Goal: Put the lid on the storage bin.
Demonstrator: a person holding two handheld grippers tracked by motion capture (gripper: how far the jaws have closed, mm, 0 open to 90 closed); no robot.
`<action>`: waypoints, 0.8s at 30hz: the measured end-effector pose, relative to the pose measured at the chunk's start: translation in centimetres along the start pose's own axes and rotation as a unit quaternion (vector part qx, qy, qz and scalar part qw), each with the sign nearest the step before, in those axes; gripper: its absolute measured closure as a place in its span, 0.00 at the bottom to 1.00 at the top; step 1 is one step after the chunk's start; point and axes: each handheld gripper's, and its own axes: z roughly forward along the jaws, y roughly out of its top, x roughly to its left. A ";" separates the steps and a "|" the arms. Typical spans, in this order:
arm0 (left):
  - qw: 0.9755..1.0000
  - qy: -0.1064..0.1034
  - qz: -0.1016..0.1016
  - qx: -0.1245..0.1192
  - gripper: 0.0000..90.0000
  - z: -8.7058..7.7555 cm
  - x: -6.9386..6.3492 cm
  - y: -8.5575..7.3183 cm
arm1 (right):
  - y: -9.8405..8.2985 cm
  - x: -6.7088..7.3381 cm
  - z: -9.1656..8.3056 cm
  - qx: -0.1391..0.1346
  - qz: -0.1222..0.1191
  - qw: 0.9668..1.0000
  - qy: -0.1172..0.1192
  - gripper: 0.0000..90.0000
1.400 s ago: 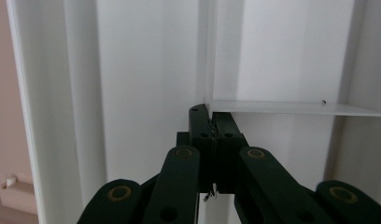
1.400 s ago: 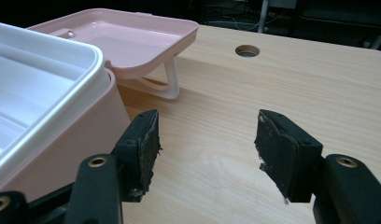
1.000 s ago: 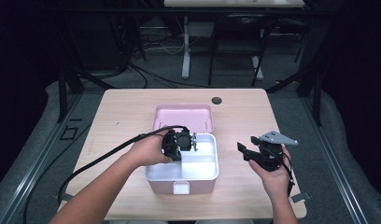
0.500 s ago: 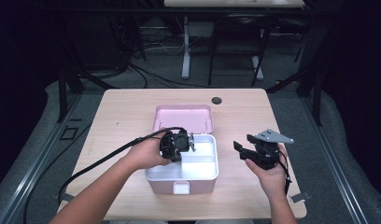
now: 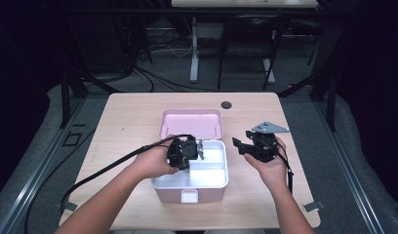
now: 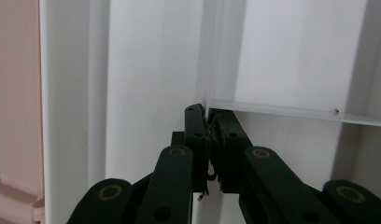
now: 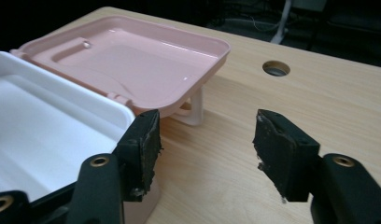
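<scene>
A pink box [image 5: 187, 195] sits at the table's middle with its lid [image 5: 191, 123] swung open behind it and a white divided tray [image 5: 211, 173] inside. My left gripper [image 5: 201, 149] reaches into the tray's far left part. In the left gripper view it [image 6: 209, 112] is shut on a thin white partition [image 6: 282, 111] of the tray [image 6: 151, 84]. My right gripper [image 5: 239, 145] hovers just right of the box, open. In the right gripper view it [image 7: 205, 140] holds nothing, beside the tray's corner [image 7: 62, 116] and the lid [image 7: 132, 65]. Its jaws have just closed slightly.
The wooden table [image 5: 129, 122] has a round cable hole [image 5: 226, 104] behind the lid, also seen in the right gripper view as the hole [image 7: 276, 68]. The left gripper's black cable [image 5: 114, 165] trails off the front left. Dark floor and desk legs lie beyond.
My right gripper has moved left, closer to the box's right side. The left gripper and the box have stayed put.
</scene>
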 end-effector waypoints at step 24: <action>1.000 -0.002 -0.001 0.000 0.95 0.0 0.0 0.0 | 5.0 0.3 5.3 0.034 -0.001 0.999 -0.004 0.56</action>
